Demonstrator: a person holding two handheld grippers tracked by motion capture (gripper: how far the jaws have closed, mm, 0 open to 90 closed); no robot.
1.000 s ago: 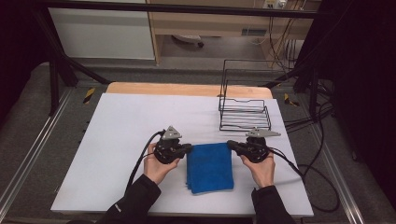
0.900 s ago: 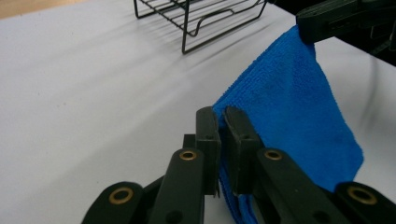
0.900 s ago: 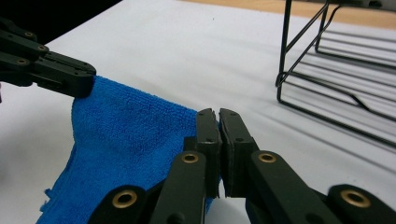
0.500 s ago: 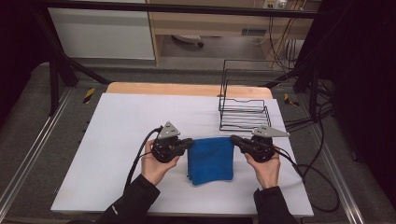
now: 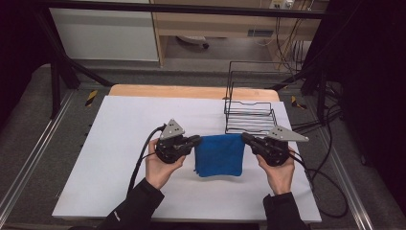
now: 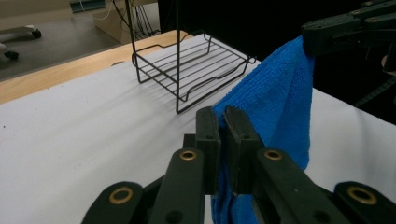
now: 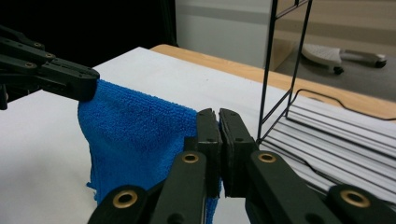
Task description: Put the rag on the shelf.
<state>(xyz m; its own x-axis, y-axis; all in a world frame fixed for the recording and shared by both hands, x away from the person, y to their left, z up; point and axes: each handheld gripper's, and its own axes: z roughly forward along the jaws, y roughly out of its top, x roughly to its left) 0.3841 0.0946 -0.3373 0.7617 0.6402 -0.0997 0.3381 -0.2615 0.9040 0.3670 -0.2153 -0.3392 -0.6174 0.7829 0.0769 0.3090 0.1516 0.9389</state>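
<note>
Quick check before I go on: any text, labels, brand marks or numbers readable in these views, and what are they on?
No readable text.
Blue label on the wooden cabinet front: too small and blurred to read.
Yellow-black hazard stripes on the floor: a marking, no words.
Blue towel, wire rack, left claw and right claw: no print visible.

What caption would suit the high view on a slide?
Two hand-held grippers, left gripper and right gripper, lift a blue cloth by its top corners beside a wire rack.
</note>
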